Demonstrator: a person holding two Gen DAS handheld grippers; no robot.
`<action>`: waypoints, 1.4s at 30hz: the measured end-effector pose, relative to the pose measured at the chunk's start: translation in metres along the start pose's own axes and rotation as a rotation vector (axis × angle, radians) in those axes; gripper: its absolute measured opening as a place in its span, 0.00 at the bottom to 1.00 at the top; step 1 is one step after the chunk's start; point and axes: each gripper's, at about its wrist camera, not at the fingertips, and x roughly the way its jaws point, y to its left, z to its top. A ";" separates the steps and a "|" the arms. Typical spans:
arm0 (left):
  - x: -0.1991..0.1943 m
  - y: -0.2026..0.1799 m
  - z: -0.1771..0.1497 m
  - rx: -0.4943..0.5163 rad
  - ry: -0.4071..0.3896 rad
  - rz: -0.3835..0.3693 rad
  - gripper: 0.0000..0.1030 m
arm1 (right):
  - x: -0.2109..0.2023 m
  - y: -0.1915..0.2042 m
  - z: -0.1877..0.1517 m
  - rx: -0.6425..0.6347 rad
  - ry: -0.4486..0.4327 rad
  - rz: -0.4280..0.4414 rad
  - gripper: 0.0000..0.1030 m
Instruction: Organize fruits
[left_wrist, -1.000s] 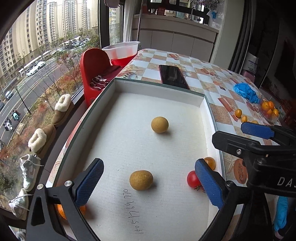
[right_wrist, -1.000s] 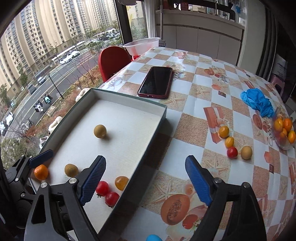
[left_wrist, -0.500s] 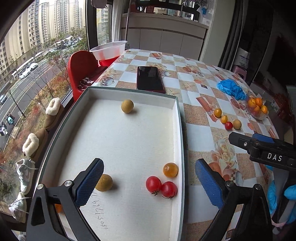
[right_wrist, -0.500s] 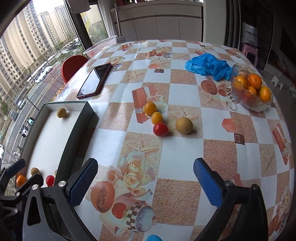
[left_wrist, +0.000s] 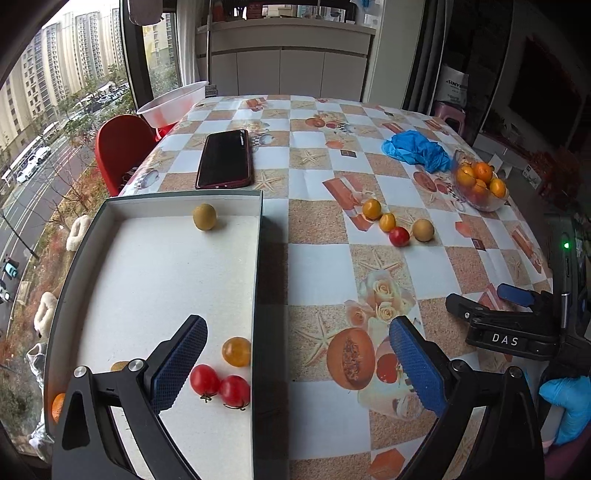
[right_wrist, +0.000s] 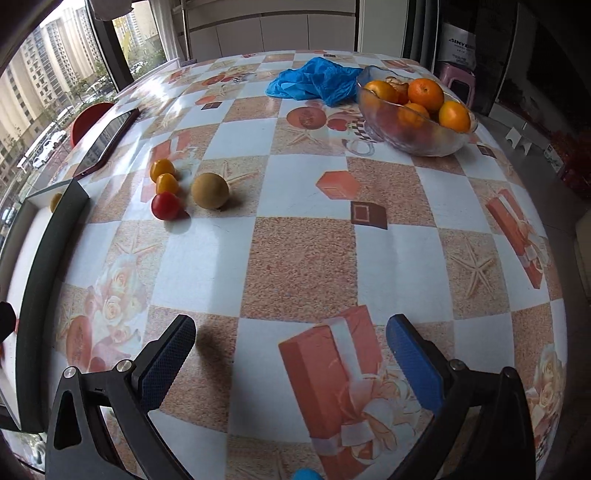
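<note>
Both the left tool (left_wrist: 297, 360) and right tool (right_wrist: 290, 354) gape wide, holding nothing. 2 red cherry tomatoes (left_wrist: 220, 384) touch inside the shallow white-lined tray (left_wrist: 258, 258); 4 small fruits (right_wrist: 184, 190), possibly including a longan, cluster on the checkered counter (right_wrist: 303, 254).

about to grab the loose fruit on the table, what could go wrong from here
The four loose fruits sit tightly clustered: closing on the red tomato may knock the yellow one or the round brown fruit rolling. Both the right gripper and left gripper are open and empty. The phone lies close to the tray.
</note>
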 end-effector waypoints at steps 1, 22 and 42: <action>0.002 -0.005 0.002 0.003 0.002 -0.004 0.97 | 0.000 -0.002 0.000 -0.008 0.000 -0.005 1.00; 0.031 -0.026 0.016 -0.027 0.055 -0.019 0.97 | 0.017 0.026 0.039 -0.133 -0.100 0.058 0.87; 0.049 -0.043 0.040 0.016 0.019 0.000 0.97 | 0.012 0.015 0.040 -0.168 -0.149 0.131 0.28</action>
